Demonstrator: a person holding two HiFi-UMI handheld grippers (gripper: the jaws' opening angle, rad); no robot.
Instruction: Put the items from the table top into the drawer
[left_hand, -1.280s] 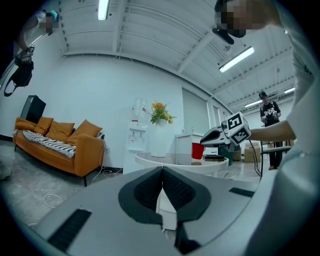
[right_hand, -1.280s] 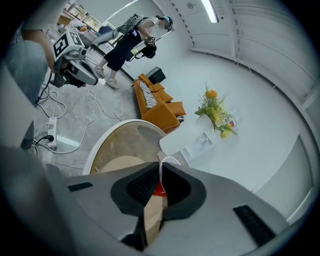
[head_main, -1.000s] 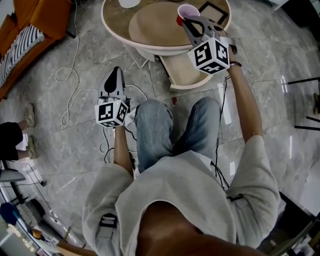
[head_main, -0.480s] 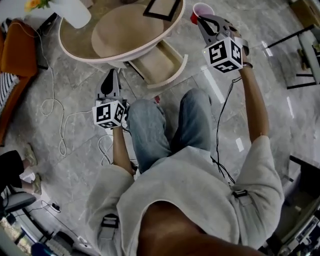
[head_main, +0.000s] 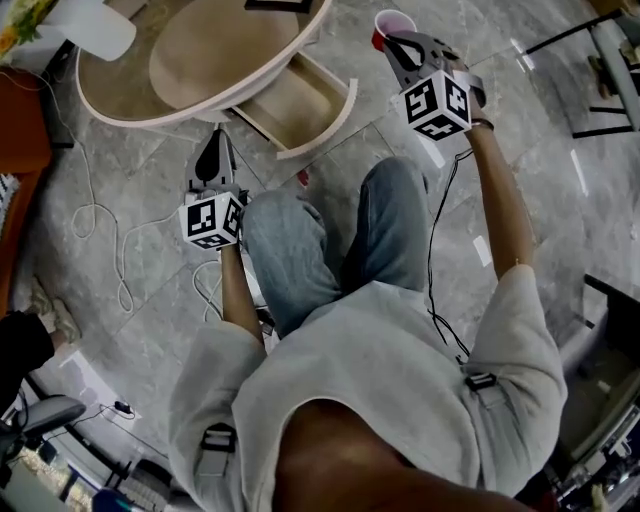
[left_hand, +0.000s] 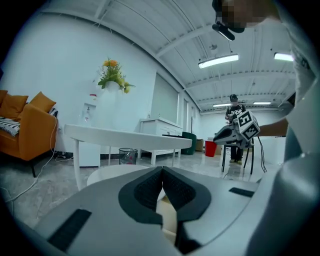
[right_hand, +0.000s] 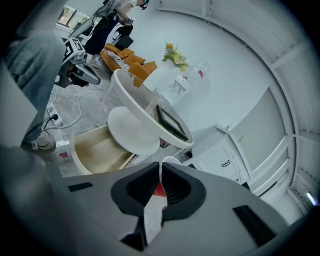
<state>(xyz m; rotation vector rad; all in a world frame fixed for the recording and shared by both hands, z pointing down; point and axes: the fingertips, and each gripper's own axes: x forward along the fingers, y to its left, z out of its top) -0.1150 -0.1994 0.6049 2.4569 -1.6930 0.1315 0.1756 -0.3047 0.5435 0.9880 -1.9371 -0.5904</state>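
Round table (head_main: 118, 82) at upper left, w/ its drawer (head_main: 290, 105) pulled open toward the person. Left gripper (head_main: 214, 140) is low beside the left knee, jaws together, nothing btwn them. Right gripper (head_main: 396, 42) is clamped on the rim of a red cup (head_main: 392, 22), held over the floor just right of the drawer.
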